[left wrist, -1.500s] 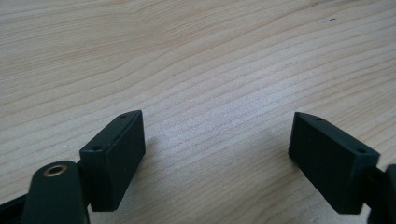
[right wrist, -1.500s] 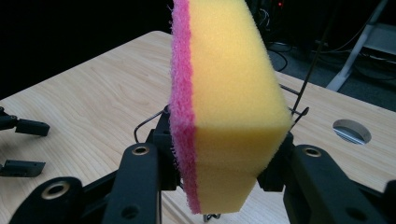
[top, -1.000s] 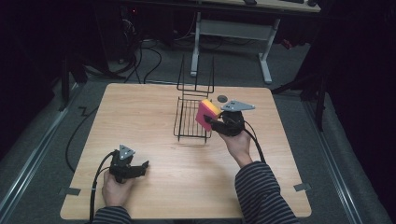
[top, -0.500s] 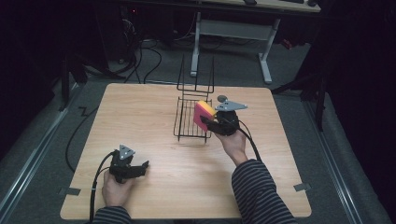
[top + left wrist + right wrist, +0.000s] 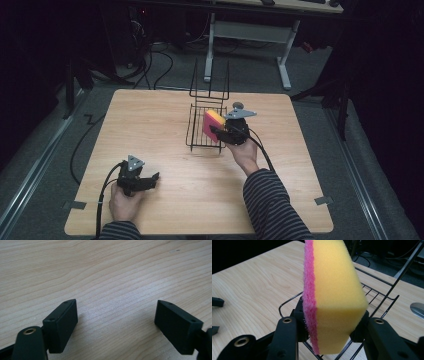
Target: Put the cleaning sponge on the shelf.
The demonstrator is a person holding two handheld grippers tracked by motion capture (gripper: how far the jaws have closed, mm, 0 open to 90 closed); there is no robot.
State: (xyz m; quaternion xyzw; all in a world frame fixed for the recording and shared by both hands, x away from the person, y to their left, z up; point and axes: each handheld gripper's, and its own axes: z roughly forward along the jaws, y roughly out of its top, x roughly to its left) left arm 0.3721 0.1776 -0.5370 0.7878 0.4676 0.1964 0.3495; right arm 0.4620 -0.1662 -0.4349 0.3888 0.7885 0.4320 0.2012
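A yellow sponge with a pink scouring side (image 5: pixel 334 297) stands upright between the jaws of my right gripper (image 5: pixel 329 327), which is shut on its lower end. In the high view the sponge (image 5: pixel 212 125) hangs over the right part of a black wire rack (image 5: pixel 200 127) in the middle of the table, with the right gripper (image 5: pixel 224 131) just right of it. My left gripper (image 5: pixel 150 180) rests low near the table's front left, its jaws wide open over bare wood (image 5: pixel 116 320) with nothing between them.
The wire rack has a tall back frame (image 5: pixel 210 80) rising at its far side. A small dark round object (image 5: pixel 237 105) lies on the wooden table (image 5: pixel 150 125) behind the right gripper. A desk frame (image 5: pixel 250 35) and cables stand on the floor beyond.
My right gripper has carried the sponge a little leftward and down, closer over the rack. The left gripper has stayed where it was.
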